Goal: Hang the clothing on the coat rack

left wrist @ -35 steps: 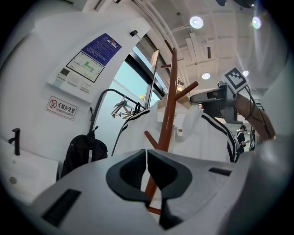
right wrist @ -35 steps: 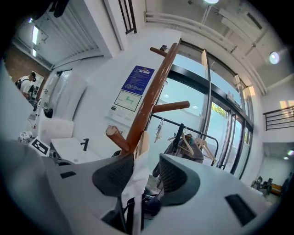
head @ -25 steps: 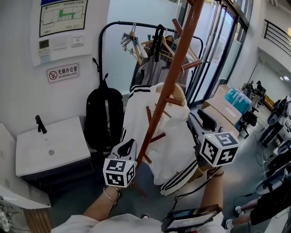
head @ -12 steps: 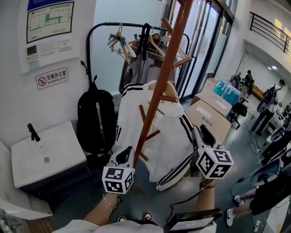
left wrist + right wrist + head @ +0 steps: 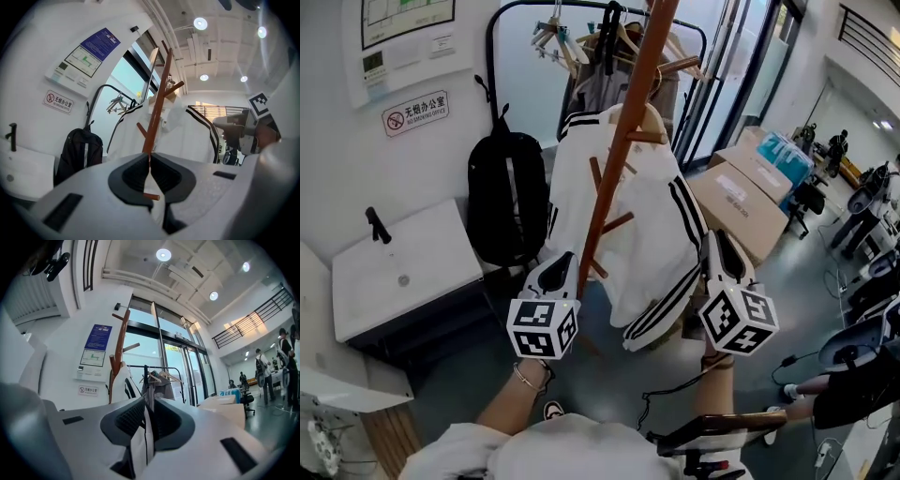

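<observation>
**Figure.** Hanging stage, head view. The white jacket [image 5: 652, 216] with black stripes hangs by its collar from an upper peg of the brown coat rack [image 5: 623, 141]. Its long axis runs straight down the pole.

My right gripper [image 5: 713, 242] sits at the jacket's outer edge, pointing roughly level. Its jaws have just been closing and now pinch a fold of white, black-striped fabric, as the right gripper view shows. The rest of the garment lies ahead and to the left of this gripper. The striped sleeve [image 5: 661, 314] drops below and inward of its tips.

My left gripper [image 5: 562, 265] is on the other side of the pole, jaws together and holding nothing. A lower peg [image 5: 151, 196] shows just beyond its tips. A black backpack [image 5: 506, 197] hangs to the left of this gripper.

Judgement: the right hand is nearer the jacket's loose side, so any straightening of the drape would fall to it. The pull should go along the vertical axis, not across it.
</observation>
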The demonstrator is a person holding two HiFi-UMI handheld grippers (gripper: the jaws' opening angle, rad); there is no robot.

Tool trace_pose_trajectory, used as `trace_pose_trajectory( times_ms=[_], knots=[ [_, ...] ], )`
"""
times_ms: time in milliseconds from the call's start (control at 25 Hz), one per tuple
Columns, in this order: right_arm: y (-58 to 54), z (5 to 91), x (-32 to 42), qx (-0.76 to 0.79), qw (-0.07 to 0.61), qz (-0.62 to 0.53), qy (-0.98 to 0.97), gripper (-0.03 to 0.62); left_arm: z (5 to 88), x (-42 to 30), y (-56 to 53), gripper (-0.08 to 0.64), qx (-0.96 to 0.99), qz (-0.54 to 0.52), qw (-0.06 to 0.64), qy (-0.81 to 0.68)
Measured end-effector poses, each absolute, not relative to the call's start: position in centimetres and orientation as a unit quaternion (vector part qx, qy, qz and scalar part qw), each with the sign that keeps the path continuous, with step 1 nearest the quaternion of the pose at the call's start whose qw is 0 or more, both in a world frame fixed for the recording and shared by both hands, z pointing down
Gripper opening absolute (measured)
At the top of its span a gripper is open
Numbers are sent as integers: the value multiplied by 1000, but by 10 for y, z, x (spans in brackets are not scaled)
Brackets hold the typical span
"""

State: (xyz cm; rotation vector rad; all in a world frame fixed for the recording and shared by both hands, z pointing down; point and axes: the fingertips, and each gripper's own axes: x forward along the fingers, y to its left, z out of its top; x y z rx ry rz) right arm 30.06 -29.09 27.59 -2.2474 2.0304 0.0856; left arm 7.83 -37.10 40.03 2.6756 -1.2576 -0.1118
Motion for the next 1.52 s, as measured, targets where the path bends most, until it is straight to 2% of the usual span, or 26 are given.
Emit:
trace_pose_trajectory(
  times_ms=[200, 760, 1040, 1520],
  knots=[
    [-273, 298, 293, -729, 40, 32, 683, 70, 399, 83, -342, 18, 888, -37, 94, -448],
    [-237, 373, 298, -693, 47, -56, 717, 25, 411, 96, -276, 18, 870, -10, 82, -485],
    [-244, 393, 276, -683, -10, -52, 728, 23, 409, 89, -278, 18, 866, -12, 83, -494],
    [-263, 395, 272, -676, -30, -46, 735, 21, 406, 95, -298, 18, 869, -9, 76, -488]
  ],
)
